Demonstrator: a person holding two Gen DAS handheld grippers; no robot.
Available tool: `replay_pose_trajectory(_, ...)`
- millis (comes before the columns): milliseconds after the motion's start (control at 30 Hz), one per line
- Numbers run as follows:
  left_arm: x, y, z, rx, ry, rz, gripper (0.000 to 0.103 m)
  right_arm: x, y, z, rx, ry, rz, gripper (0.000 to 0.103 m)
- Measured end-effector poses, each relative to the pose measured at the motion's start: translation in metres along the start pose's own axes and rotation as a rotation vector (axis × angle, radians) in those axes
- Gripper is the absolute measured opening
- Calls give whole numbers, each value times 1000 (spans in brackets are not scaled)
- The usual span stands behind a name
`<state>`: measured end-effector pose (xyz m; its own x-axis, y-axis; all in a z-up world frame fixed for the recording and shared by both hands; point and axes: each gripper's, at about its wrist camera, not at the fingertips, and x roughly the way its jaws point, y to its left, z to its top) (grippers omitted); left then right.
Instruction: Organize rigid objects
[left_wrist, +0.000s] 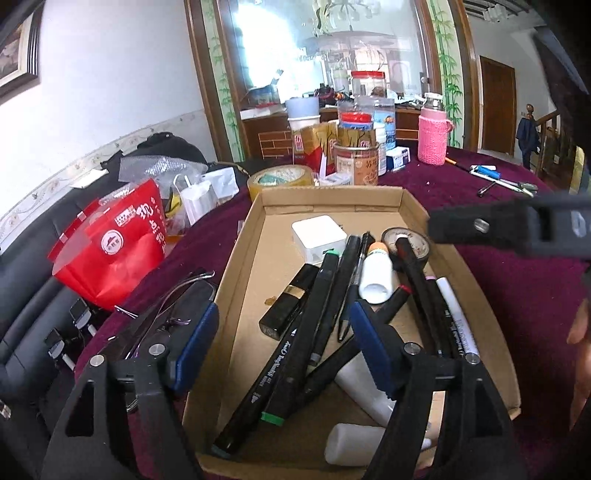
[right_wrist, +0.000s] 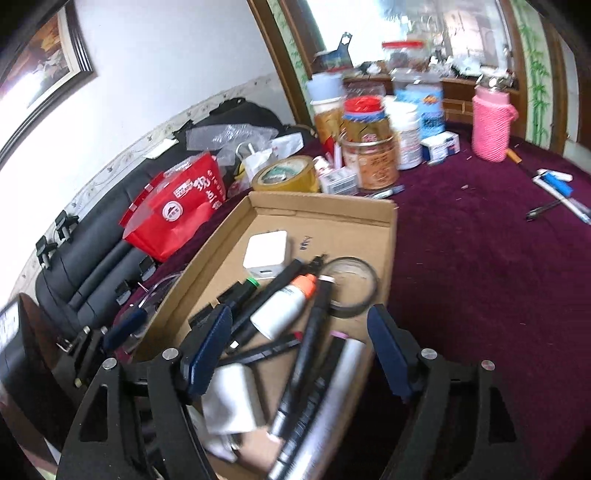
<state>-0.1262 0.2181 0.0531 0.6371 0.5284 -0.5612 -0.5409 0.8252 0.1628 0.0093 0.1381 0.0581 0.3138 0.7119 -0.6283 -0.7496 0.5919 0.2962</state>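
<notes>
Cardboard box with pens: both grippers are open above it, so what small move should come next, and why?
Probably swing the right gripper, open and empty, toward the loose pens on the purple cloth to the right. The cardboard box already holds the other markers, and those pens lie outside it.

Surface: table (right_wrist: 480, 266) under maroon cloth, crumbs scattered.
Centre: shallow cardboard tray (left_wrist: 332, 197), flat on cloth.
Behind tray: yellow tape roll (left_wrist: 282, 181), jars and tins (left_wrist: 356, 162), small white-blue box (left_wrist: 399, 158).
Far right: pink knit-covered flask (left_wrist: 434, 136); loose pens (left_wrist: 495, 177).
Left edge: red bag (left_wrist: 110, 251).
</notes>
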Motion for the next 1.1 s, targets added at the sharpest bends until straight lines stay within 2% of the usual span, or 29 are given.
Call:
replay_pose_trajectory(67, -6, -1, 1, -7, -16, -12, 82, -14, -4, -10, -11, -33, -28, 78)
replay_pose_trajectory(167, -11, -3, 3, -15, -12, -7, 82, -31, -10, -24, -15, -76, -55, 82)
replay_pose_trajectory(233, -13, -8, 3, 3, 6, 28, 82, -41, -17, -32, -15, -107, -58, 83)
replay_pose_trajectory(367, -21, -14, 0, 7, -4, 75, 82, -60, -28, -49, -25, -197, -93, 83)
replay_pose_trajectory(433, -24, -16, -3, 13, -5, 123, 82, -64, -31, -54, -29, -216, -101, 84)
replay_pose_trajectory(500, -27, -19, -8, 21, -4, 179, 82, -65, -30, -55, -45, -221, -119, 84)
replay_pose_trajectory(633, -41, -10, -18, -44, -38, 154, 82, -67, -19, -58, -95, -233, -123, 84)
replay_pose_trajectory(700, -48, -6, -21, -63, -85, 179, 82, -66, -12, -60, -126, -228, -126, 84)
replay_pose_trajectory(767, -51, -2, -21, -69, -97, 194, 82, -62, -5, -63, -156, -205, -127, 86)
replay_pose_trajectory(967, -45, 6, -24, -89, -83, 242, 82, -63, 8, -71, -221, -205, -132, 86)
replay_pose_trajectory(1100, -41, 7, -28, -88, -61, 247, 82, -64, 13, -74, -249, -210, -133, 86)
